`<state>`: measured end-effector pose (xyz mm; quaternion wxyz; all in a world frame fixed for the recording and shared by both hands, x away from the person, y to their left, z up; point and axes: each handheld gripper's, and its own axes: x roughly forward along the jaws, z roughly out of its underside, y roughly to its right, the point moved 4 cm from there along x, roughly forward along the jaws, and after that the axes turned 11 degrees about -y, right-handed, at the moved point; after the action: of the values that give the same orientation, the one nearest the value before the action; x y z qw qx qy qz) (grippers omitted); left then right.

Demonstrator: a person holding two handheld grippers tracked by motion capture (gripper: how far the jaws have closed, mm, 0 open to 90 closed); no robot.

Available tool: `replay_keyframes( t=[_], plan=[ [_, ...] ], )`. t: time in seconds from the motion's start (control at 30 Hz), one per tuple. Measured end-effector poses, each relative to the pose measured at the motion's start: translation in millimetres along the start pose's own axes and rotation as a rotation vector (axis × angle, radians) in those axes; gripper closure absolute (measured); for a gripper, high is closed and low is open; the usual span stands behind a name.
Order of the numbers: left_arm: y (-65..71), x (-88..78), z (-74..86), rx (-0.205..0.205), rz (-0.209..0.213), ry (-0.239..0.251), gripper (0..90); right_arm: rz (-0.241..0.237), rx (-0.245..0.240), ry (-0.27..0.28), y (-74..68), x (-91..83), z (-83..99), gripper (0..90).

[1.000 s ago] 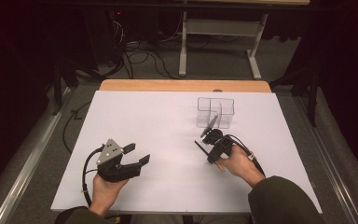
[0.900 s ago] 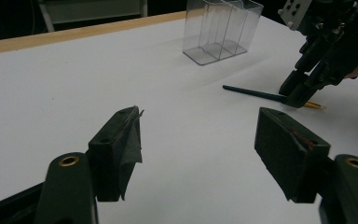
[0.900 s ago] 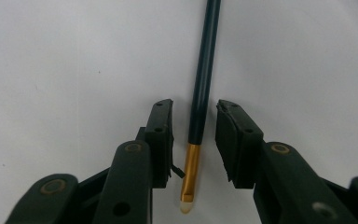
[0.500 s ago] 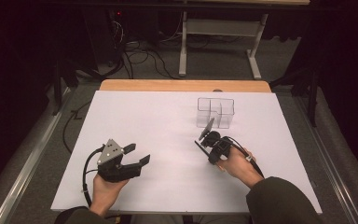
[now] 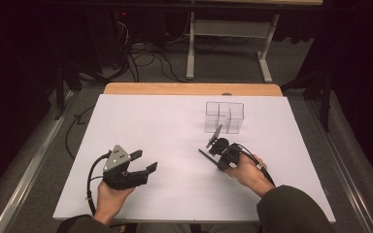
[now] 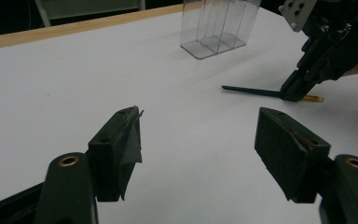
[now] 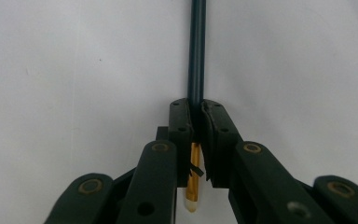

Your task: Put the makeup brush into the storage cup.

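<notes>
Right gripper view shows our right gripper (image 7: 196, 114) with its jaws just closed on a dark pencil (image 7: 196, 51). Near the clear organizer (image 5: 224, 116), the pencil lies on the white table (image 5: 165, 126); farther from it, our left gripper (image 5: 144, 162) keeps its jaws open and empty.

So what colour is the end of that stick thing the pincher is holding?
Golden yellow with a pale tip; the long part is dark blue-black. The right gripper view shows it best.

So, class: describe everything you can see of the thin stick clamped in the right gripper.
The stick is a thin, straight rod, dark blue-black along most of its length with a short amber, whitish-tipped end behind the jaws. It looks like plastic or a pencil-like brush handle. It lies low and nearly flat on the white table, pinched near its amber end by the right gripper, whose jaws have just closed on it.
</notes>
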<state>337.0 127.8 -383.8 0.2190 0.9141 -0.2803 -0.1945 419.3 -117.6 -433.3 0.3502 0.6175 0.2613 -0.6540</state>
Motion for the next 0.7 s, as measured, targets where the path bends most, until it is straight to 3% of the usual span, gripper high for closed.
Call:
replay_keyframes(
  t=[0.5,0.7],
  plan=[
    [3.9,1.3,2.5,0.011,0.022,-0.017,31.4,-0.001,-0.043,0.031,1.1,-0.9,2.8,85.0],
    [7.0,1.7,4.8,0.015,0.044,-0.04,30.6,-0.01,-0.058,0.072,-1.1,-6.0,4.5,85.0]
  ],
)
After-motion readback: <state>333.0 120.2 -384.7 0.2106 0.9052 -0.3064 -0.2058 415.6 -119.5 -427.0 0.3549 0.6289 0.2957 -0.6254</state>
